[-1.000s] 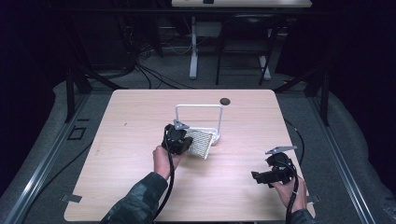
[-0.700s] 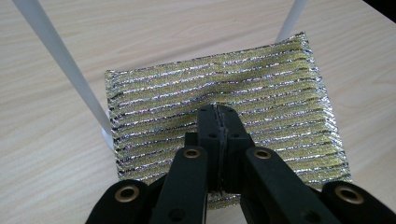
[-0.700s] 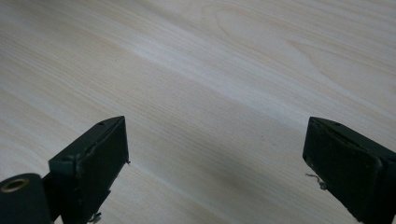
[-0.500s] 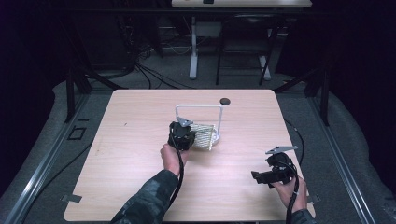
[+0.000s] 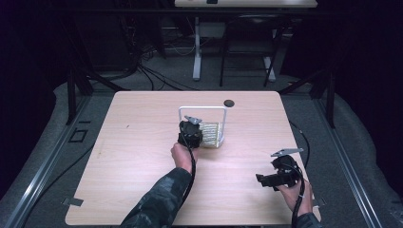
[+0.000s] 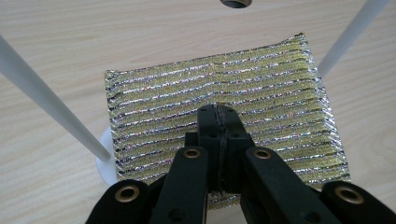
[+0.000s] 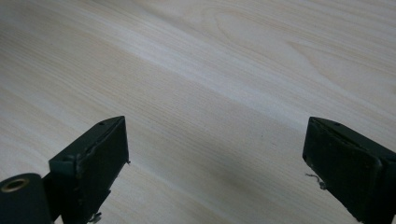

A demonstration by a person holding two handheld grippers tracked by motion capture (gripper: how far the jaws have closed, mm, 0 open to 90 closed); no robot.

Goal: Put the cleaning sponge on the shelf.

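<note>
Lying flat near the middle of the pale wooden counter [image 5: 142, 142], a glittering gold-and-silver striped cloth [image 6: 219, 98] sits inside the footprint of a white wire rack [image 5: 223, 124], whose two slanted white rods flank it and crowd the approach from either side. Left gripper [image 6: 219, 112] hovers over the cloth's near half with its black jaws clenched together; whether they pinch any fabric between the tips cannot be told. Right gripper [image 7: 215, 154] waits well apart near the counter's front right corner, its jaws released and spread wide above bare wood. From the high view, the rack reads as an upright white hoop arching over the cloth, with a small dark hole [image 5: 229, 102] in the counter just beyond it and a camouflage-patterned sleeve [image 5: 161, 204] reaching in from the front edge. From the left gripper view, the cloth's weave comes clear: metallic ridges run along its long axis, which lies across that view, and a round white foot [image 6: 105, 158] of the rack shows under its left corner. Seen from above, that long side runs roughly left to right across the counter.
</note>
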